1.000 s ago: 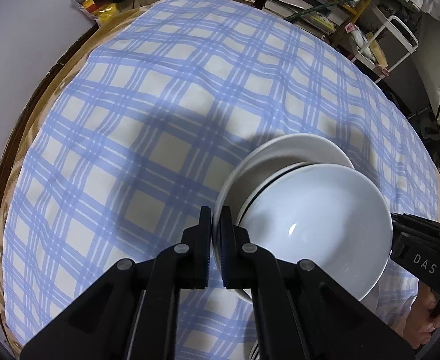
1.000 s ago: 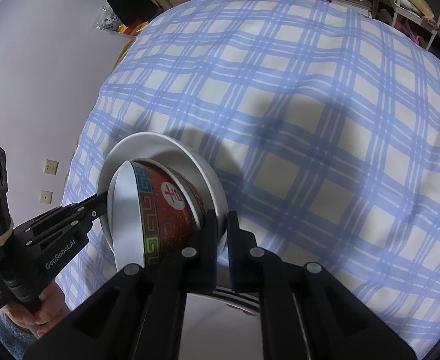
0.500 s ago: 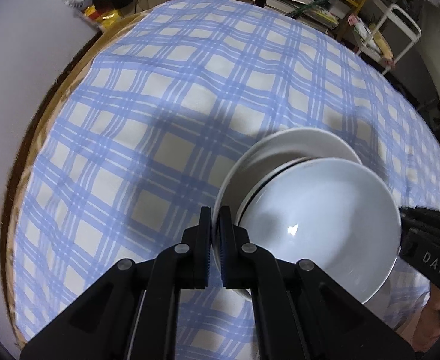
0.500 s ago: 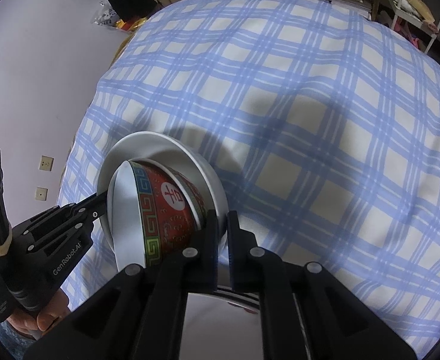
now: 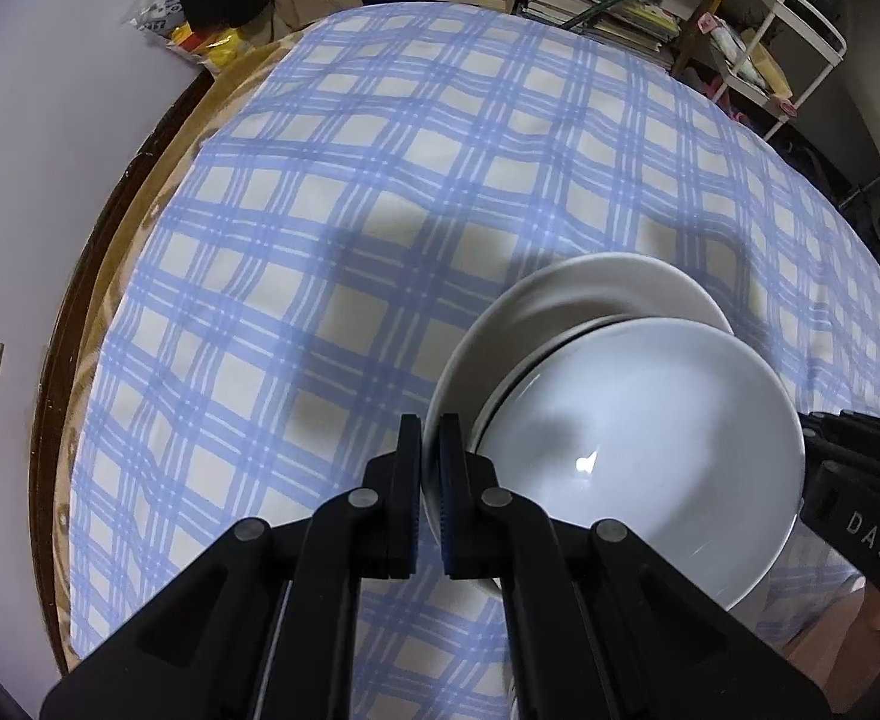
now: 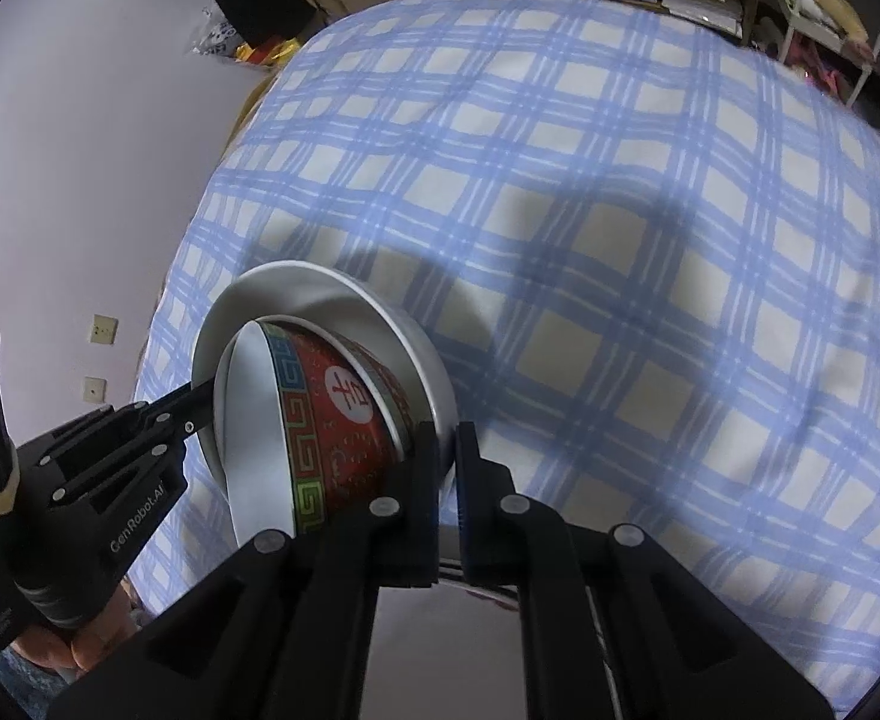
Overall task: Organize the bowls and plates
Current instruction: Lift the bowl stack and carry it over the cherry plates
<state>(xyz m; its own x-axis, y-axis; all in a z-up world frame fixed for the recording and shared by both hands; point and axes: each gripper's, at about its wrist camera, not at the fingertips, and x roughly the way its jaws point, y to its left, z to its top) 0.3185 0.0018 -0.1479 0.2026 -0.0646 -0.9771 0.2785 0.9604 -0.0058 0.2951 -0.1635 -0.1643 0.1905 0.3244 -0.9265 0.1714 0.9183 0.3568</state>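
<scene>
Red-patterned bowl (image 6: 344, 420) nested in white plate (image 5: 565, 300), stack tilted, lifted above blue-check table (image 5: 380, 192). Left gripper (image 5: 431, 450) jaws clamped on plate rim one side; right gripper (image 6: 447, 450) jaws clamped on opposite rim. Bowl sits between both jaw sets.

Both grippers are matte black plastic: the left gripper (image 5: 431, 450) has two flat slab fingers with ribbed blue-tinted pads on their inner faces, carried on angular linkage arms pinned with round silver-grey rivets toward 6 o'clock. The right gripper (image 6: 447, 462) has the same black slab fingers and grey pivot pins. Seen from the other camera, the left one's side bears white lettering "GenRobot.AI" and small screws, with a tan band round its handle at 8 o'clock, while the right one's body shows "DAS" at 4 o'clock.
</scene>
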